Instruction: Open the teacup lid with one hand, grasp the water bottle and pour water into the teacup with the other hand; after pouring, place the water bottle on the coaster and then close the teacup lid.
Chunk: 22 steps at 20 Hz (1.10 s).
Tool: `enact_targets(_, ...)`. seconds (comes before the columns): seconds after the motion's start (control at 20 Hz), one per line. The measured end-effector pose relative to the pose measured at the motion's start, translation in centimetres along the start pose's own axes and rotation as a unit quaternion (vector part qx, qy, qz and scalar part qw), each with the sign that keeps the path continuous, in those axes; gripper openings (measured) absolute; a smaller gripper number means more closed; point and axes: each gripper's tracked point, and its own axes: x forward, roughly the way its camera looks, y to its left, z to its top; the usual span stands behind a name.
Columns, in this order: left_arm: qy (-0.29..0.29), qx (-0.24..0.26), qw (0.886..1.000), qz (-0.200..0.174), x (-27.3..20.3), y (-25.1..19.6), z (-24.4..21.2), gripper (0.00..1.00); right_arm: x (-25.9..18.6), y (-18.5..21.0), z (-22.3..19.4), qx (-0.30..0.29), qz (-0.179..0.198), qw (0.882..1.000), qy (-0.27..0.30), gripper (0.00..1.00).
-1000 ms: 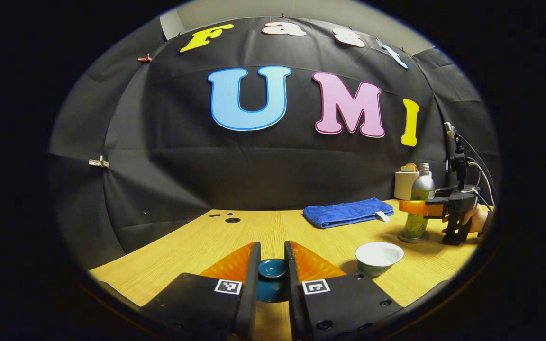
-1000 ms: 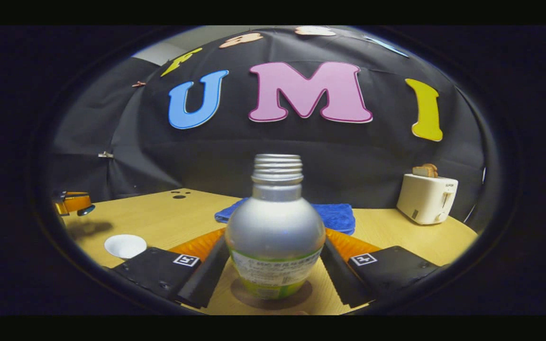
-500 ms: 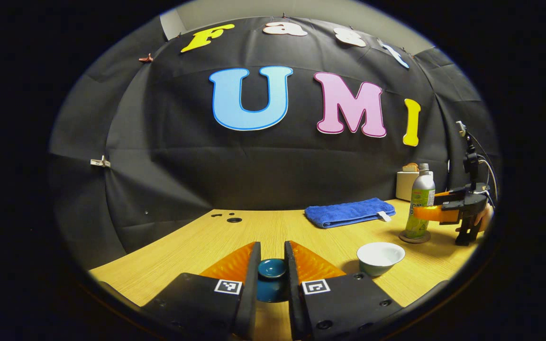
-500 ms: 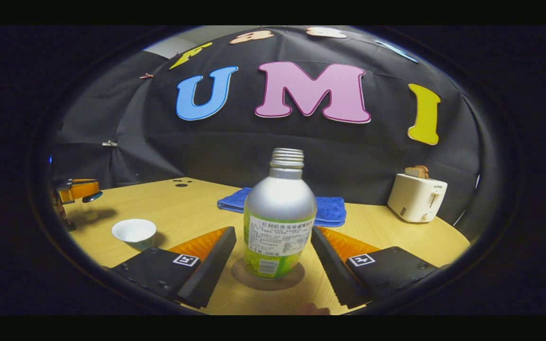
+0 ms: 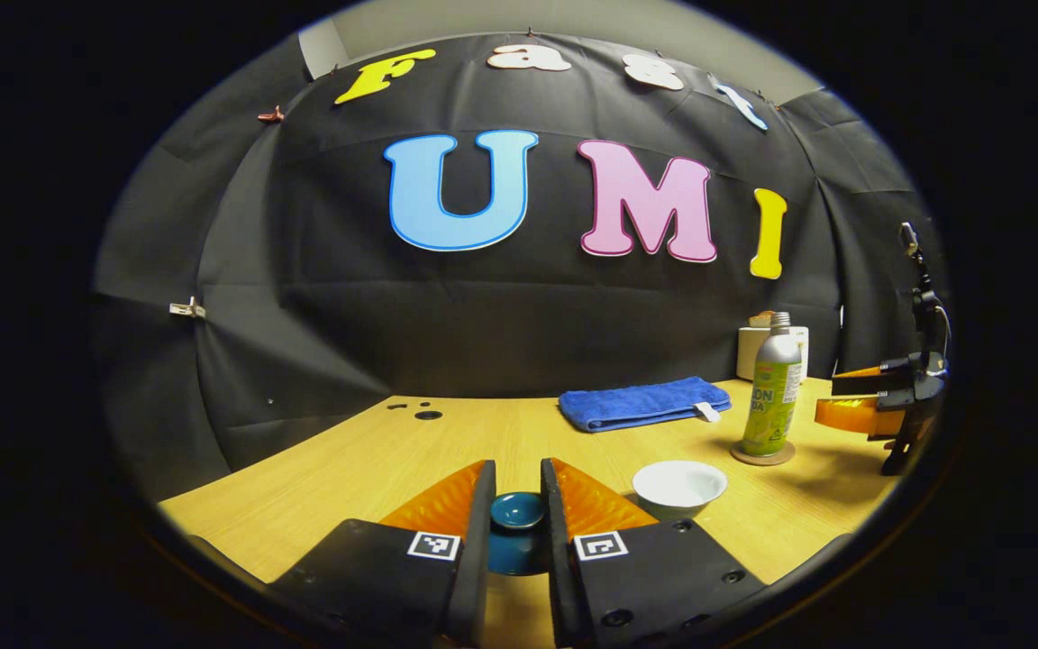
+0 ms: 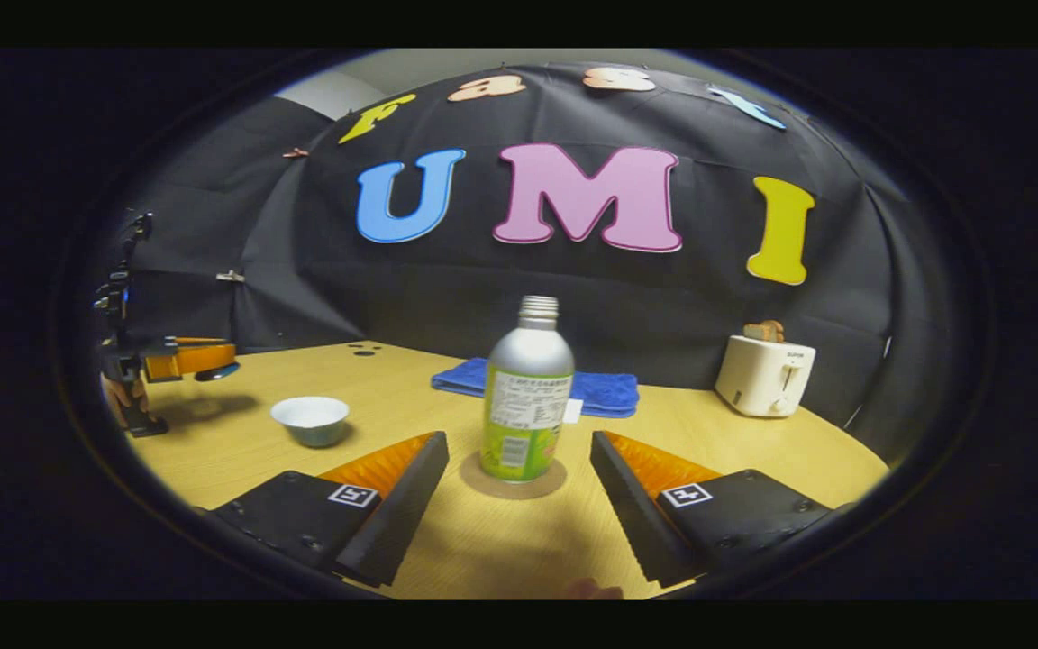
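Across the wooden table (image 6: pixel 735 451), walled by black cloth, the left gripper (image 5: pixel 517 487) clamps the teacup lid (image 5: pixel 517 512) left of the open teacup (image 6: pixel 310 416), while the water bottle (image 6: pixel 526 397) stands upright on its coaster (image 6: pixel 512 481) right of the teacup, before the spread-apart right gripper (image 6: pixel 519 464), with a blue towel (image 6: pixel 605 392) and toaster (image 6: pixel 764 374) behind.

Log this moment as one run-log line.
stage: bottle on coaster | right hand-held gripper: open, clear of bottle | left hand-held gripper: shut on lid | cup: uncovered | next: close lid
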Motion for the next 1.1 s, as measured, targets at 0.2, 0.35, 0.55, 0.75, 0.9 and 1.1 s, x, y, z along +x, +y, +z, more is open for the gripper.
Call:
enact_targets(0.2, 0.002, 0.003, 1.0, -0.025, 0.4, -3.1, 0.0, 0.32, -1.4, 0.2, 1.0, 0.008, -0.003, 0.999, -0.033, 0.98)
enact_targets(0.35, 0.01, 0.005, 0.999, -0.039, 1.2, -5.3, -0.1, 0.32, -1.6, -1.0, 1.0, 0.03, -0.021, 0.998, -0.042, 0.98)
enact_targets(0.55, 0.019, 0.001, 0.998, -0.063, 3.6, -9.1, -0.2, 0.32, -2.3, -4.0, 0.7, 0.086, -0.071, 0.993, -0.044, 0.98)
enact_targets(0.75, 0.045, 0.021, 0.996, -0.075, 5.9, -11.8, -0.8, 0.33, -1.9, -2.7, 0.5, 0.06, -0.076, 0.994, -0.042, 0.98)
enact_targets(0.9, 0.052, 0.029, 0.996, -0.066, 7.3, -12.4, -0.6, 0.33, -2.1, -1.1, 0.6, 0.055, -0.039, 0.997, -0.044, 0.98)
enact_targets(1.1, 0.075, 0.033, 0.995, -0.064, 8.2, -12.5, -1.7, 0.3, -1.9, -1.0, 0.5, 0.056, -0.037, 0.997, -0.043, 0.98)
